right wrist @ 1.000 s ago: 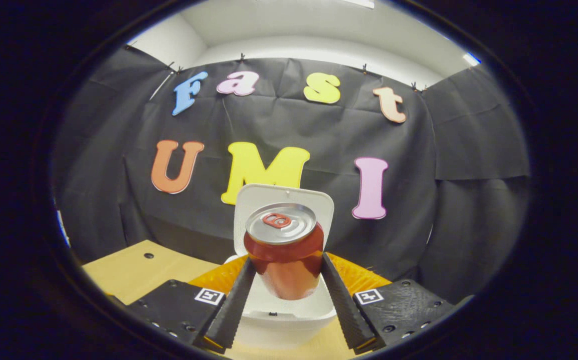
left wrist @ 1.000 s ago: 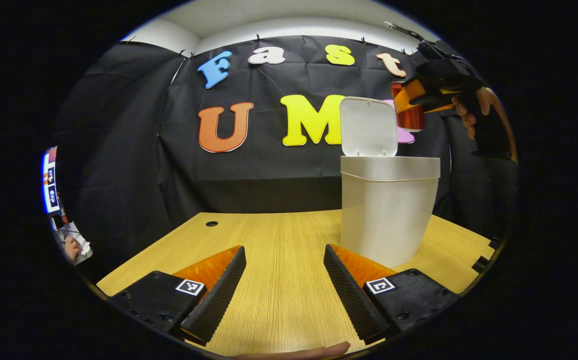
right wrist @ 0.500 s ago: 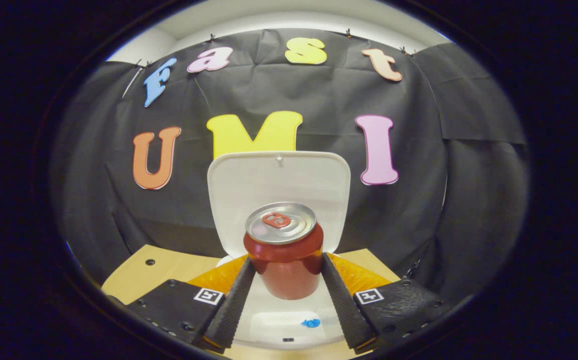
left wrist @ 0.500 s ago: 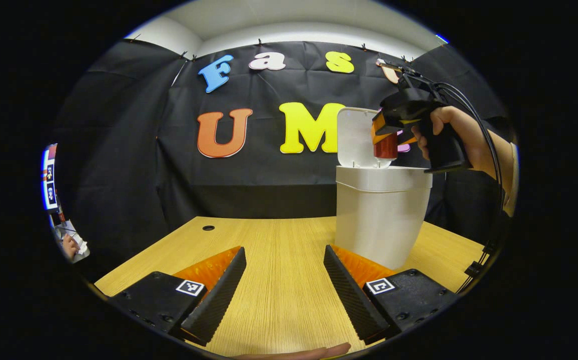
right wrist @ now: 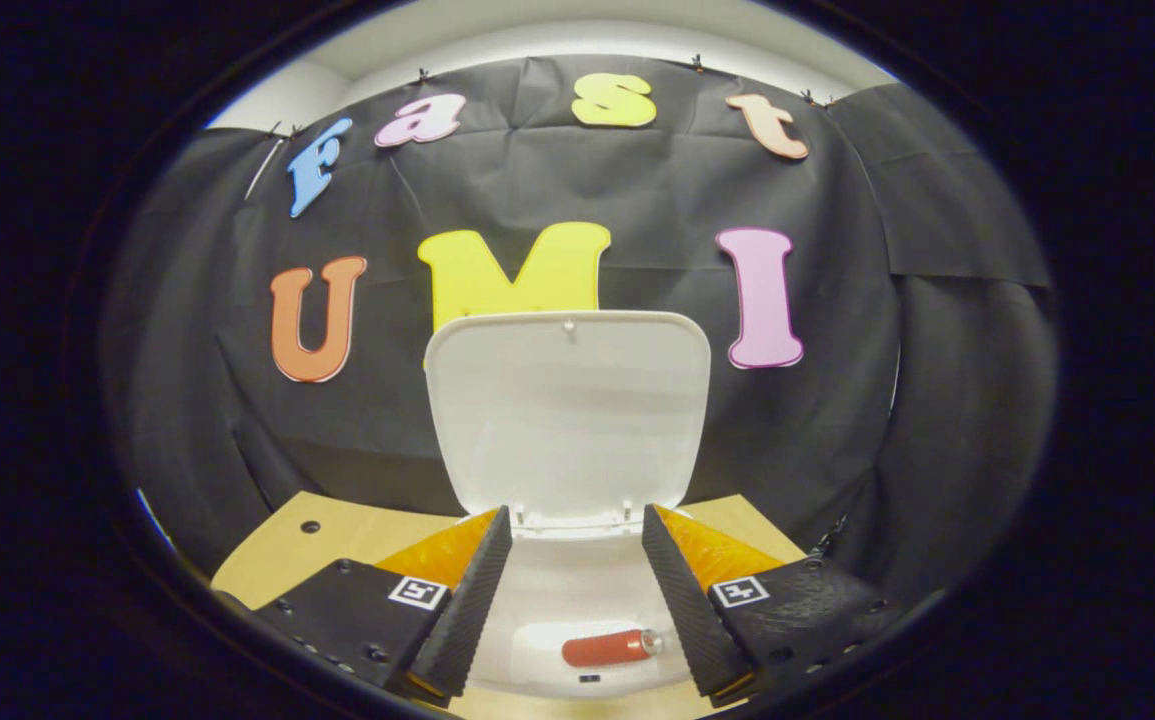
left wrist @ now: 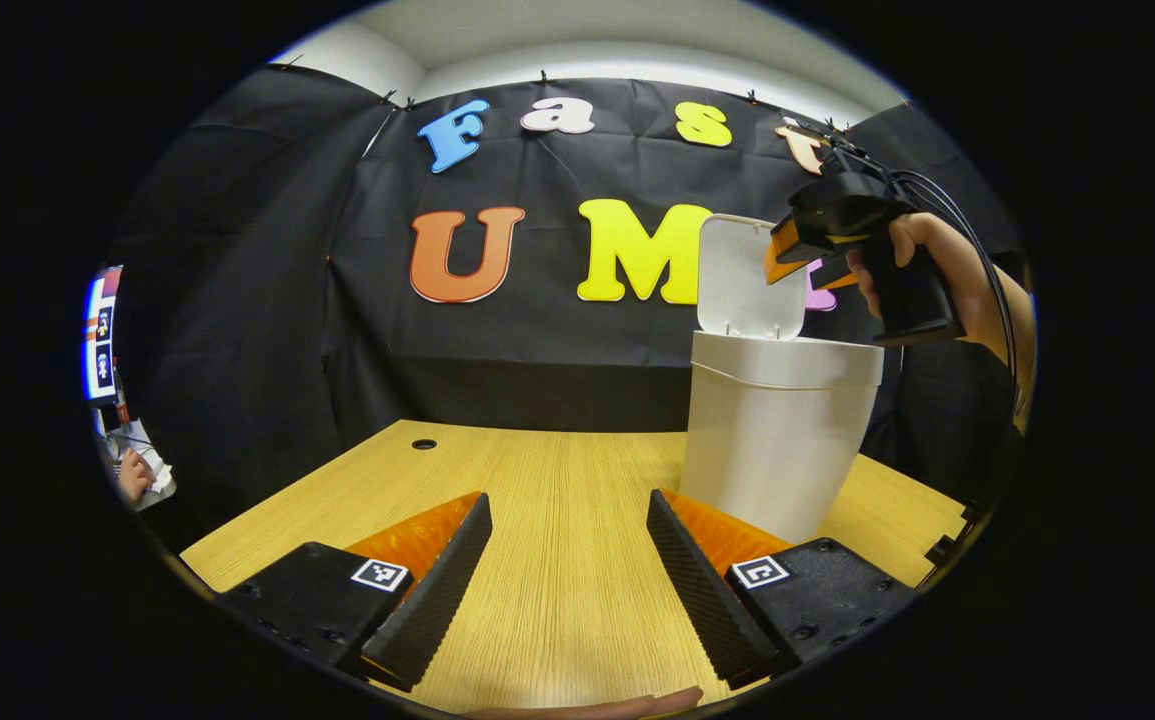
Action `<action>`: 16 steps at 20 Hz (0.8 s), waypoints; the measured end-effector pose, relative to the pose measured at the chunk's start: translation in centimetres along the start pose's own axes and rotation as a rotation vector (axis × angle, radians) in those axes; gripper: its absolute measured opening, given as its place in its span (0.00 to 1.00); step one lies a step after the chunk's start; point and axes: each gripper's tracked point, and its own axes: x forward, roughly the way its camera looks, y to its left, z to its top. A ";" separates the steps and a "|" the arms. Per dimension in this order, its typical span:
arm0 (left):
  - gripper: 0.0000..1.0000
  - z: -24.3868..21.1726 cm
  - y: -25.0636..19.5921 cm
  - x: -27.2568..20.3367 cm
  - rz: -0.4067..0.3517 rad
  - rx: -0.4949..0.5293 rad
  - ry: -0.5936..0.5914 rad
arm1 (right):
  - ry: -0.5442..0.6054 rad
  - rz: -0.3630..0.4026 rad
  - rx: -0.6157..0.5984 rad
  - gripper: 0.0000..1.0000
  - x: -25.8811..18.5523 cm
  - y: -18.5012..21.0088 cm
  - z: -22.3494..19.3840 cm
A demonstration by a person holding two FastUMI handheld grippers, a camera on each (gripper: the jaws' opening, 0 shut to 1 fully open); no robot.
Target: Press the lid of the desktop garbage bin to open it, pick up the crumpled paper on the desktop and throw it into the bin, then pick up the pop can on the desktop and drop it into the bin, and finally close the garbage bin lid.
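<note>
The white garbage bin (left wrist: 775, 440) stands on the wooden desk (left wrist: 547, 520) with its lid (left wrist: 749, 276) raised upright. In the right gripper view the same lid (right wrist: 567, 410) stands up behind the bin's mouth, and the red pop can (right wrist: 605, 648) lies on its side down inside. My right gripper (right wrist: 575, 590) hovers open just above the bin's opening, nothing between its fingers. In the left gripper view that right gripper (left wrist: 805, 250) is held by a hand (left wrist: 922, 265) over the bin. My left gripper (left wrist: 569, 580) stays open low over the desk, left of the bin.
A small round hole (left wrist: 424, 444) marks the desk's far left part. A screen (left wrist: 100, 335) and another person's hand (left wrist: 127, 478) show at the far left edge. A fingertip (left wrist: 597, 705) shows at the bottom of the left gripper view.
The right gripper came over the bin with the can, then opened; the can dropped into the bin and lies at the bottom. The left gripper barely shifted.
</note>
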 end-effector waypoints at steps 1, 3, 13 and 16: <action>1.00 -0.2 -0.1 0.0 -0.002 0.002 0.006 | -0.012 0.002 0.000 0.81 -0.4 -0.1 0.6; 1.00 -0.5 0.0 0.1 0.003 0.017 0.010 | -0.036 0.015 0.007 0.81 -1.2 0.1 2.0; 1.00 -0.8 -0.9 0.4 0.003 0.060 0.016 | -0.218 0.059 0.074 0.81 -2.1 0.6 10.8; 1.00 -0.8 -0.4 0.6 0.025 0.082 0.016 | -0.271 0.036 0.058 0.81 -0.5 0.8 13.0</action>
